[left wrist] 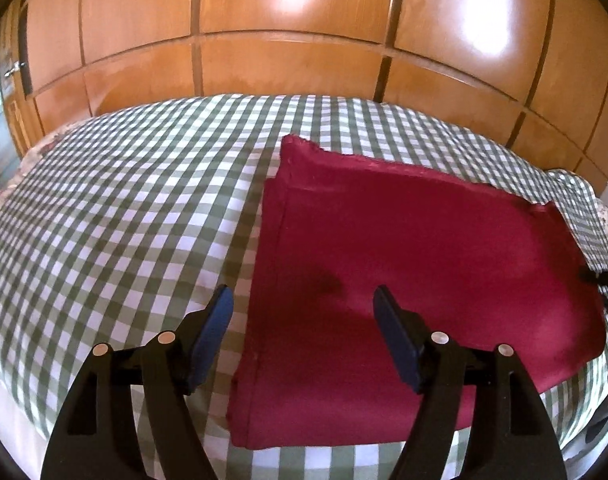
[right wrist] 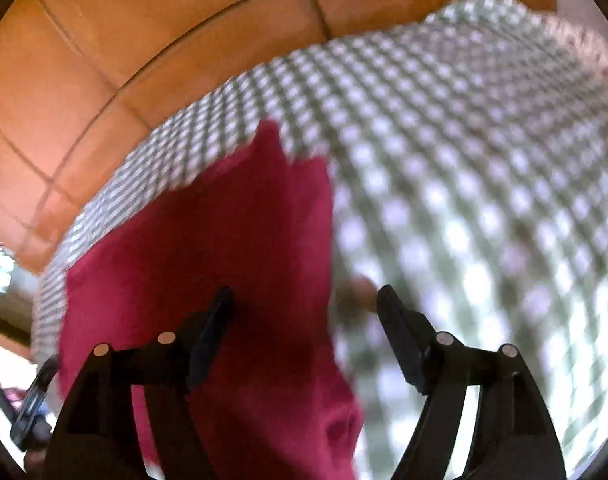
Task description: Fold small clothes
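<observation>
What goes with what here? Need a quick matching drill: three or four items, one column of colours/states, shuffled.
Items:
1. cloth
2. bedspread
3. wardrobe
4. left gripper

Descriptions:
A. orange-brown wood panels
B. open, holding nothing
C. dark red, lying flat
D. green-and-white check

Pairs: 1-C, 2-D, 3-A, 4-B

My left gripper (left wrist: 303, 300) has black arms, blue pads (left wrist: 391, 332) and round silver pins (left wrist: 439, 337). My right gripper (right wrist: 304, 302) looks all black.

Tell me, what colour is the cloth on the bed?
Dark red cloth, seen best from the left wrist.
</observation>
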A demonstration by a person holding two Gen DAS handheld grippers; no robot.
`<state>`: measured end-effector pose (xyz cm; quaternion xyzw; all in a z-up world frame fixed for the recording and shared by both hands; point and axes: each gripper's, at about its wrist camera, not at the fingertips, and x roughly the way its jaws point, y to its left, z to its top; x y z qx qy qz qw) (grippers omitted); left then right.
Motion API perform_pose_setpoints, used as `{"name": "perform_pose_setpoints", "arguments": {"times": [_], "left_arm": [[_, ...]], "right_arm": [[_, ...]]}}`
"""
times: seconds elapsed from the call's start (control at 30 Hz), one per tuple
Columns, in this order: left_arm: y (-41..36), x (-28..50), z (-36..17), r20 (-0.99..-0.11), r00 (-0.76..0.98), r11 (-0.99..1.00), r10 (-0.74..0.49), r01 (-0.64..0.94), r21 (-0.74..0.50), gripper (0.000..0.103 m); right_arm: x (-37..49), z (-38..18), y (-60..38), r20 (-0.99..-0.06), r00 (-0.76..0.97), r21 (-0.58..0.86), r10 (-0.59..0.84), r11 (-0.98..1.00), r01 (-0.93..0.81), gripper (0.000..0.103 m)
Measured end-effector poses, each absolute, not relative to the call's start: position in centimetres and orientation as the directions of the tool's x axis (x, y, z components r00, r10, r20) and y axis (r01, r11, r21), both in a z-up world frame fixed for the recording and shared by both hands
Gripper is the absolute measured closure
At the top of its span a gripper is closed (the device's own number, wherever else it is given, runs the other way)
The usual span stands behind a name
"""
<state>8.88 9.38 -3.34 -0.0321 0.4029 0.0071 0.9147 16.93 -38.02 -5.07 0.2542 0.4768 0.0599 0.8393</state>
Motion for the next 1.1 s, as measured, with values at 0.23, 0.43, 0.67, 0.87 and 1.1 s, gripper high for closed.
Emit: {"name": "perform_pose_setpoints", "arguments": {"times": [0.23,0.43,0.67,0.87,1.1], "left_arm": [[8.0,9.1,-3.9,-0.760,0.646,0.998,-0.069,0.034,-0.061,0.031],[8.8,9.2,-3.4,-0.753,0.645,0.990,-0.126,0.033,-0.137,0.034],[10.8,9.7,-3.2,-0.719,0.603,0.921,-0.345,0.072,-0.383,0.057],[10.7,10.5,-3.9,-0.698,0.545,0.864,-0.464,0.102,-0.494,0.061],[12.3,10.5,-2.1,-0.602,0.547,0.770,-0.581,0.133,-0.623,0.041]], "right_arm": [[13.2,-5.4,-36.6,-0.744,0.539,0.536,0.394,0.834,0.131,0.033],[13.9,-4.5,-35.6,-0.756,0.523,0.517,0.393,0.849,0.109,0.066],[13.4,-1.1,-33.6,-0.702,0.555,0.552,0.447,0.833,0.027,0.074],[14.2,2.4,-28.4,-0.653,0.553,0.554,0.518,0.824,-0.117,0.076],[14.6,3.8,-20.8,-0.642,0.497,0.518,0.583,0.808,-0.280,0.077]]}}
